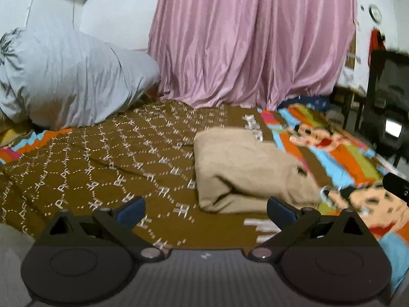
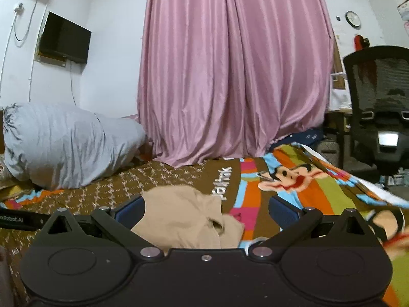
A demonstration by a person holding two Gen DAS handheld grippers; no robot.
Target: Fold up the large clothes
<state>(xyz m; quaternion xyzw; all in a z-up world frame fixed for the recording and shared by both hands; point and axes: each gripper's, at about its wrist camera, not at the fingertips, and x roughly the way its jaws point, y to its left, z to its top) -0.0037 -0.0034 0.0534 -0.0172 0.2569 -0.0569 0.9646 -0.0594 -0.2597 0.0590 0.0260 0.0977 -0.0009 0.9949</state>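
Observation:
A beige garment lies folded into a thick bundle on the brown patterned bedspread. My left gripper is open and empty, just in front of the bundle's near edge. In the right wrist view the same beige garment lies between and just beyond the blue fingertips. My right gripper is open and holds nothing. A black part of the right gripper shows at the right edge of the left wrist view.
A large grey pillow lies at the back left of the bed. A pink curtain hangs behind the bed. A black office chair stands to the right of the bed. A wall TV hangs at left.

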